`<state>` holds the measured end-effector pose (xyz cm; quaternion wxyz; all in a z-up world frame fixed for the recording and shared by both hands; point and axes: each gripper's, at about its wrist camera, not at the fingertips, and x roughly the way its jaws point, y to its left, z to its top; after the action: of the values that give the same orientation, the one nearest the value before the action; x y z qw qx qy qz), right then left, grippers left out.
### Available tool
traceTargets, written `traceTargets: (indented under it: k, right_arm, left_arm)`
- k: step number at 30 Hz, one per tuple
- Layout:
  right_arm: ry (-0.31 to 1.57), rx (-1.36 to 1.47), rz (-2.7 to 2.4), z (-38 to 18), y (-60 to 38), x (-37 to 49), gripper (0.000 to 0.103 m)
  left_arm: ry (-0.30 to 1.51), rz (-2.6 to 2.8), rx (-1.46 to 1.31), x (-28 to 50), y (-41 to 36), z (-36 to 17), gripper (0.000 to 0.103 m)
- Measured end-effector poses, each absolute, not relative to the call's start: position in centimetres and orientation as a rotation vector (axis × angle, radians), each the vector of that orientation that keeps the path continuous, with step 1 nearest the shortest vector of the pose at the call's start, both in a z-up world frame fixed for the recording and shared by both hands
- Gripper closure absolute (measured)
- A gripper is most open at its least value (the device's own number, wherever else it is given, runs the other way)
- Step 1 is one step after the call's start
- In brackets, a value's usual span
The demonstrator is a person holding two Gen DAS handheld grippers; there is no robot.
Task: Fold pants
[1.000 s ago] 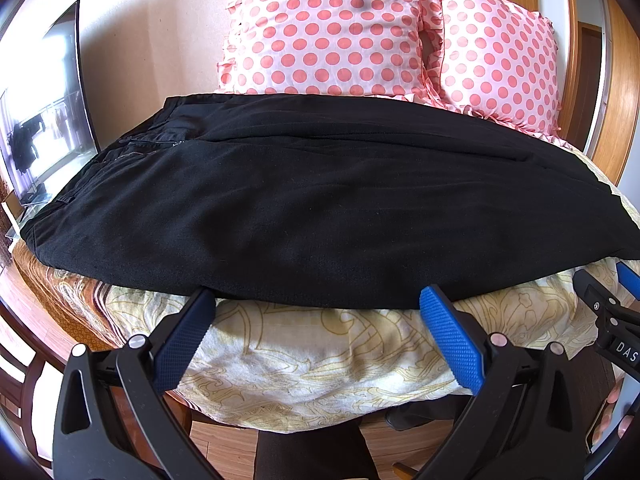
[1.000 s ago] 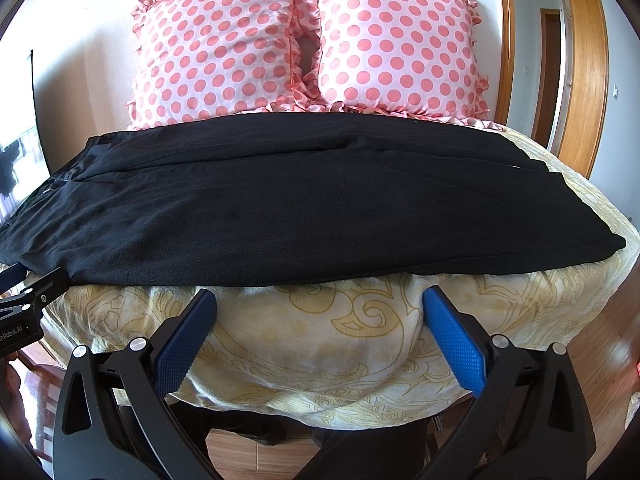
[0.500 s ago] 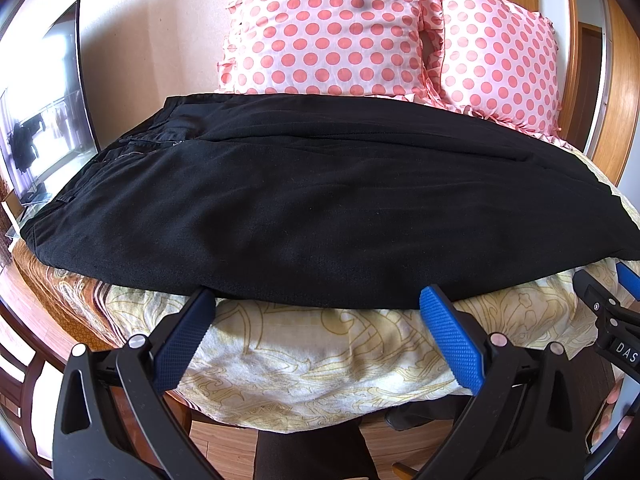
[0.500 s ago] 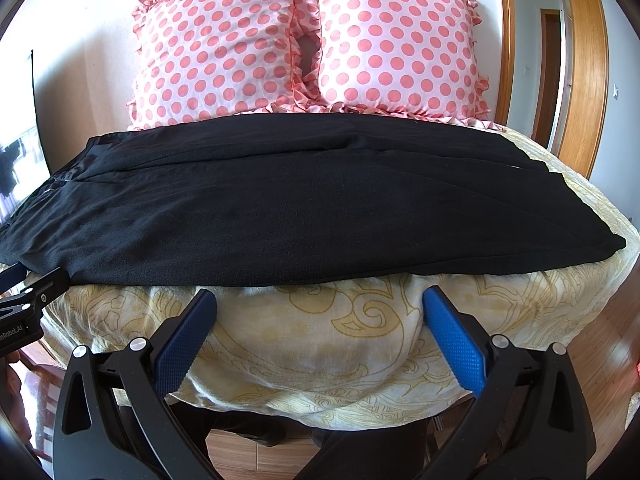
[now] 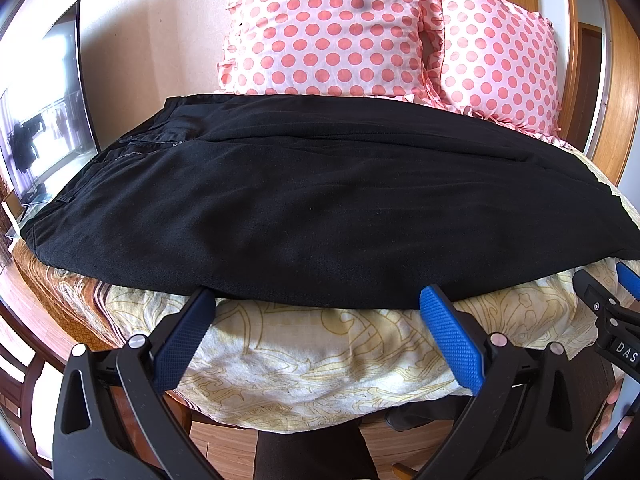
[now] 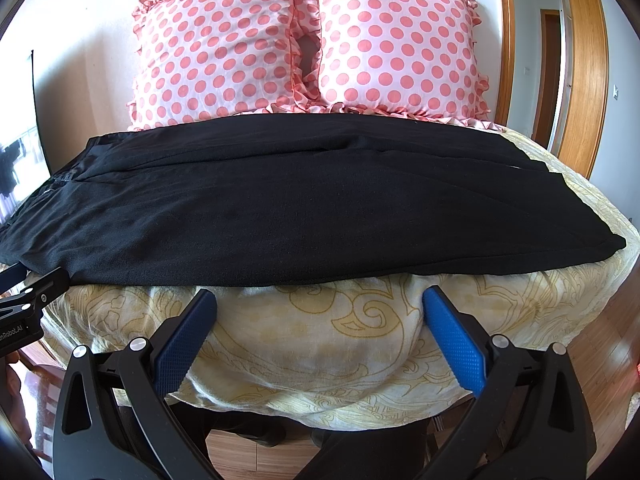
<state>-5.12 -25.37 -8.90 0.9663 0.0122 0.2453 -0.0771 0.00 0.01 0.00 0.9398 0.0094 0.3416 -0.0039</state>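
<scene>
Black pants (image 5: 320,208) lie flat across the bed, waistband at the left, leg hems at the right; they also show in the right wrist view (image 6: 280,208). My left gripper (image 5: 316,300) is open and empty, its blue pads just at the pants' near edge. My right gripper (image 6: 320,296) is open and empty, just below the near edge, further toward the hems. Each gripper shows at the edge of the other's view.
The bed has a cream patterned sheet (image 6: 320,340) hanging over its front. Two pink polka-dot pillows (image 6: 304,48) stand against the wall behind the pants. A monitor (image 5: 44,120) stands at the left. A wooden door frame (image 6: 580,72) is at the right.
</scene>
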Motion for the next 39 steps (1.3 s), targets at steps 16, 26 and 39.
traceTargets:
  k: [16, 26, 39]
  right_arm:
    - [0.494, 0.025, -0.156, -8.8, -25.4, -5.2, 0.001]
    - [0.494, 0.025, -0.156, -8.9, -25.4, -5.2, 0.001]
    - [0.509, 0.050, -0.049, -8.7, -26.6, -5.7, 0.001]
  left_arm:
    - [0.697, -0.008, 0.020, 0.0, 0.0, 0.0, 0.002]
    - [0.696, -0.008, 0.019, 0.0, 0.0, 0.0, 0.002]
    - [0.687, -0.033, 0.028, -0.2, 0.2, 0.1, 0.002]
